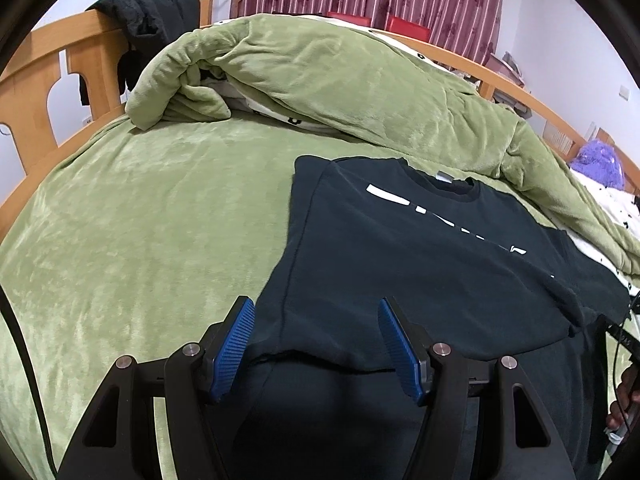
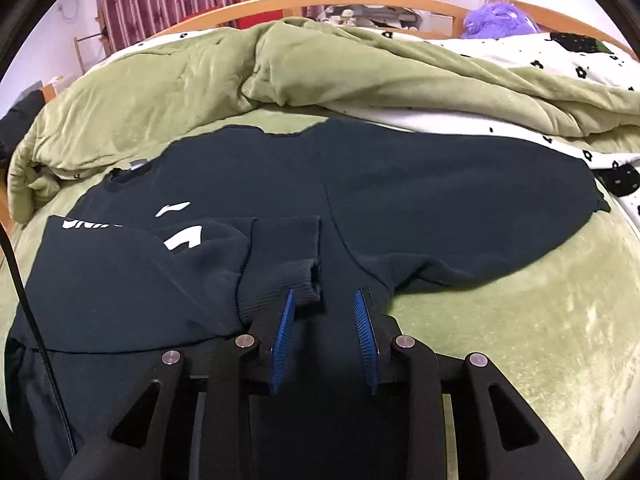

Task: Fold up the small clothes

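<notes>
A dark sweatshirt [image 1: 420,248] with white lettering lies flat on the green bedcover [image 1: 160,220], its left side folded inward. My left gripper [image 1: 314,302] hovers over the garment's near left edge; it is open, its blue pads wide apart and pressing on nothing. In the right wrist view the sweatshirt [image 2: 400,200] spreads to the right, and one sleeve is folded across it. That sleeve's ribbed cuff [image 2: 280,264] ends just beside the left pad. My right gripper [image 2: 325,293] stands open by a narrow gap above the cloth, and no fabric is pinched.
A bunched green duvet [image 1: 320,80] lies along the far side of the bed, close behind the sweatshirt. A wooden bed frame [image 1: 36,80] carries a black garment [image 1: 148,20]. A purple plush [image 2: 496,16] sits at the far right. A black cable [image 2: 24,280] hangs at left.
</notes>
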`<state>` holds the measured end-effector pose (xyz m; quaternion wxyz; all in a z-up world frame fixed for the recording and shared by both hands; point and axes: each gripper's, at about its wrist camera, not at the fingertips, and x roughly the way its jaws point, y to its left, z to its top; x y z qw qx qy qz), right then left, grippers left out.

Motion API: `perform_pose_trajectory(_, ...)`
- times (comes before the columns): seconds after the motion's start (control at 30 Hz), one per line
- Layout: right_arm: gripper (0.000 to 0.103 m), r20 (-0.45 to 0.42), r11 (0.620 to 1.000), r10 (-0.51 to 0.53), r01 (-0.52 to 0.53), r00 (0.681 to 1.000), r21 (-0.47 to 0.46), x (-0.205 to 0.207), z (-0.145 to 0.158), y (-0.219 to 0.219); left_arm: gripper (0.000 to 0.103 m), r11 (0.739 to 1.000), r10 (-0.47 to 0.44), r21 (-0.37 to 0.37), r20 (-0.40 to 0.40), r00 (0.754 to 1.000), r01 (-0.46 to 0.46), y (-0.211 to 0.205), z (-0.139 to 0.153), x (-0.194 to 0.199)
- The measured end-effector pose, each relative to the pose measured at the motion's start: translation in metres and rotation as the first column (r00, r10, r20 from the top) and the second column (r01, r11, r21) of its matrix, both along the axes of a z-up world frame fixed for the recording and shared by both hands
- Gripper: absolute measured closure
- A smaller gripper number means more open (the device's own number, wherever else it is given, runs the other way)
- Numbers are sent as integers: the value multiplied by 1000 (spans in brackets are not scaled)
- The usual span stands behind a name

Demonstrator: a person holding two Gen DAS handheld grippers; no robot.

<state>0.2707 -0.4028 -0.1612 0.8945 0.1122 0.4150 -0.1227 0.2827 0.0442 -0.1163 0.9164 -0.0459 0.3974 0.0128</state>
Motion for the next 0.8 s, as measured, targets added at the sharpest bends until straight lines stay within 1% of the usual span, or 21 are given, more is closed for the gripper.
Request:
perform_pose_trajectory(0.03, 69, 19, 1000, 16, -16, 1000, 2, 2, 2, 3, 41, 1000, -1, 1, -3, 1000, 1, -3, -1, 2)
perform_pose_trajectory(0.1, 62, 39, 999, 43, -44, 998, 12, 2, 3, 8, 41, 1000, -4, 4, -5, 1000, 4, -7, -2, 3)
perform_pose_trajectory(0.17, 61, 50, 997, 75, -76, 996, 12, 8, 2, 16, 41, 1000, -9, 13, -5, 1000, 9, -13, -4, 4)
perform_pose_trajectory(0.23, 61, 23, 996, 86, -86, 996, -23, 18, -7, 22, 41, 1000, -17, 24, -10, 1000, 17, -19, -7, 7)
perform_pose_trajectory(0.3, 61, -46, 995, 77, -79, 996, -58, 29, -24, 22, 41, 999, -24, 33, -19, 1000, 25, -24, -11, 9)
perform_pose_trajectory(0.33, 61, -103, 996, 61, -68, 993, -66, 36, -37, 19, 41, 999, -29, 37, -25, 999, 29, -27, -13, 11)
perform_pose_trajectory(0.37, 62, -104, 996, 69, -74, 992, -41, 36, -41, 15, 41, 998, -35, 44, -32, 999, 37, -31, -16, 13)
perform_pose_trajectory(0.43, 62, -75, 997, 74, -74, 994, -8, 31, -32, 6, 41, 997, -44, 64, -37, 998, 47, -36, -20, 14)
perform_pose_trajectory(0.5, 62, -49, 997, 73, -73, 996, -13, 27, -15, -7, 41, 995, -51, 84, -36, 998, 53, -38, -22, 13)
perform_pose_trajectory(0.53, 60, -5, 998, 53, -53, 999, -37, 19, 0, -19, 41, 994, -52, 93, -34, 998, 55, -39, -23, 12)
perform_pose_trajectory(0.57, 54, 15, 998, 31, -30, 999, -54, 15, 7, -28, 41, 994, -52, 98, -31, 998, 55, -39, -24, 12)
perform_pose_trajectory(0.6, 46, 42, 997, -13, 16, 999, -71, 8, 18, -45, 41, 994, -52, 99, -28, 998, 55, -39, -25, 13)
perform_pose_trajectory(0.63, 42, 57, 996, -43, 47, 997, -70, 4, 23, -59, 41, 994, -51, 97, -27, 998, 53, -39, -25, 13)
perform_pose_trajectory(0.67, 36, 69, 994, -79, 83, 994, -65, -1, 28, -75, 41, 994, -49, 96, -27, 998, 52, -38, -26, 14)
perform_pose_trajectory(0.7, 33, 77, 990, -128, 132, 989, -48, -6, 31, -97, 41, 994, -45, 97, -26, 999, 47, -38, -28, 15)
perform_pose_trajectory(0.8, 32, 51, 975, -223, 223, 973, 0, -16, 26, -147, 41, 993, -33, 112, -22, 999, 35, -37, -31, 18)
